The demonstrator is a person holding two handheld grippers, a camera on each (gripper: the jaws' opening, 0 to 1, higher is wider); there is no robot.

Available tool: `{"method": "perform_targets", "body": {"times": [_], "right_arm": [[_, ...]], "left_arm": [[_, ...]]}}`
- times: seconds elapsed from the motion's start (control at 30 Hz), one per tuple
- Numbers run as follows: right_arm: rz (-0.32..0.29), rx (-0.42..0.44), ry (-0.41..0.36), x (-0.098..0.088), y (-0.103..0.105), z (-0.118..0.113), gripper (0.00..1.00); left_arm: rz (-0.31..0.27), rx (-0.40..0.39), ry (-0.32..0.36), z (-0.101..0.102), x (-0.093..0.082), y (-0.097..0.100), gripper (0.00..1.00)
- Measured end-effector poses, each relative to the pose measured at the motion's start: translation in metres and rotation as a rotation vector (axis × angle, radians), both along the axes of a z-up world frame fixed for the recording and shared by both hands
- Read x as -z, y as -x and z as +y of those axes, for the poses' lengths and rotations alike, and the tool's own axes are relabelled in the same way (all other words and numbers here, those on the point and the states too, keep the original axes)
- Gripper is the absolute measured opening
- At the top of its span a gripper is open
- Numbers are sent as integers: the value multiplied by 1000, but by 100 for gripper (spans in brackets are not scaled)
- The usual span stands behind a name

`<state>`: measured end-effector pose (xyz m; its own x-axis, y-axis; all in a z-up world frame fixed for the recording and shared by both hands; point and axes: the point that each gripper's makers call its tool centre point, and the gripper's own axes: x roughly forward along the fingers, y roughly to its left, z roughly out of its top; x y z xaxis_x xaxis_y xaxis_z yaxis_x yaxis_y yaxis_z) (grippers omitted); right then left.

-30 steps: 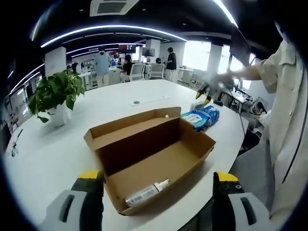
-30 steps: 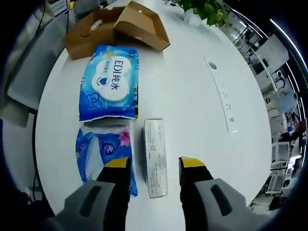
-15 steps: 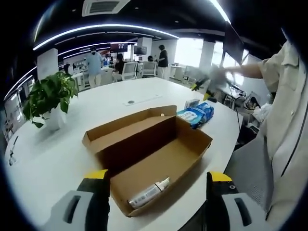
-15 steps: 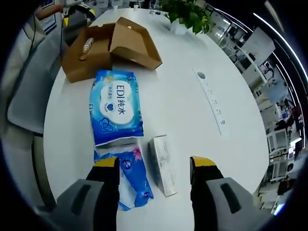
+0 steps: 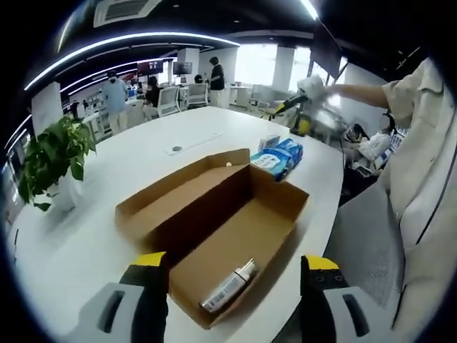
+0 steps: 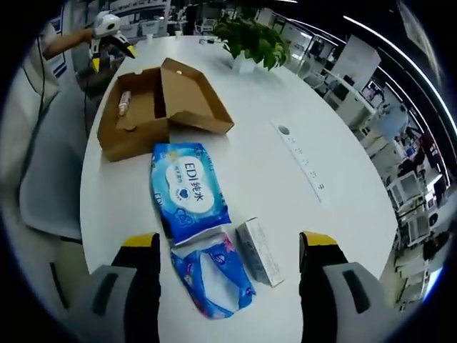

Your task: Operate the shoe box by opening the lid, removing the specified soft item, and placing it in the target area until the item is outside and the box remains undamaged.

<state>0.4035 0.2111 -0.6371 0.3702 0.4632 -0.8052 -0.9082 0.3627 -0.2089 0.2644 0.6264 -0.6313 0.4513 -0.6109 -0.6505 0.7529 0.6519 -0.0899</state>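
Reaching your open left gripper [image 5: 232,275] into the shoe box [image 5: 214,225] near the table [image 5: 93,236] edge for the tube [image 5: 230,286] could crush its wall or push it off

Grey gripper bodies with black, yellow-tipped fingers [image 5: 152,286] are seen; a beige short-sleeved shirt [image 5: 421,143] is worn.

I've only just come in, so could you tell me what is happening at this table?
A person is working with a gripper in each hand at a white table. The cardboard shoe box lies open with a small tube inside. Two blue soft packs and a small carton lie outside it. The left gripper and right gripper are both open, holding nothing.
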Motion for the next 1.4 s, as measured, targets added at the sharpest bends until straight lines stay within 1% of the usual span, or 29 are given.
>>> {"method": "perform_targets", "body": {"times": [0.07,0.2,0.3,0.37,0.43,0.6,0.67,0.73,0.8,0.87,0.93,0.97,1.03,1.07,1.17,1.37,1.4], "right_arm": [[-4,21,-22,-5,7,3,81],[-18,60,-56,-12,19,8,83],[-40,90,-108,-20,28,13,86],[-40,110,-127,-22,34,14,89],[-46,128,-143,-24,37,14,91],[-67,188,-217,-31,47,17,96],[-69,216,-244,-33,55,18,96],[-73,234,-261,-33,61,19,96],[-71,248,-266,-32,66,21,96],[-71,262,-279,-32,72,22,96],[-70,270,-296,-31,77,25,96],[-67,280,-299,-31,83,27,96],[-71,290,-306,-30,87,28,96],[-71,298,-314,-30,89,29,96],[-74,312,-325,-31,95,32,96],[-86,332,-354,-33,109,40,96],[-87,333,-355,-33,111,42,96]], "left_arm": [[-2,24,-8,-1,-1,-4,76],[4,57,-34,-2,2,-10,76],[24,96,-54,-3,5,-12,75],[36,128,-85,-3,10,-13,74],[48,154,-102,-4,13,-14,73],[85,224,-162,-3,26,-16,72],[105,247,-188,-3,31,-17,72],[117,273,-202,-3,35,-17,71],[135,308,-234,-3,41,-19,71],[141,332,-252,-3,46,-21,70],[149,341,-256,-3,48,-22,68],[152,349,-268,-3,51,-26,69],[136,352,-285,-2,53,-31,71],[138,354,-287,-3,54,-32,71],[148,395,-300,-3,57,-31,69],[194,485,-381,-1,70,-23,68],[193,499,-388,-2,72,-23,68]]}}
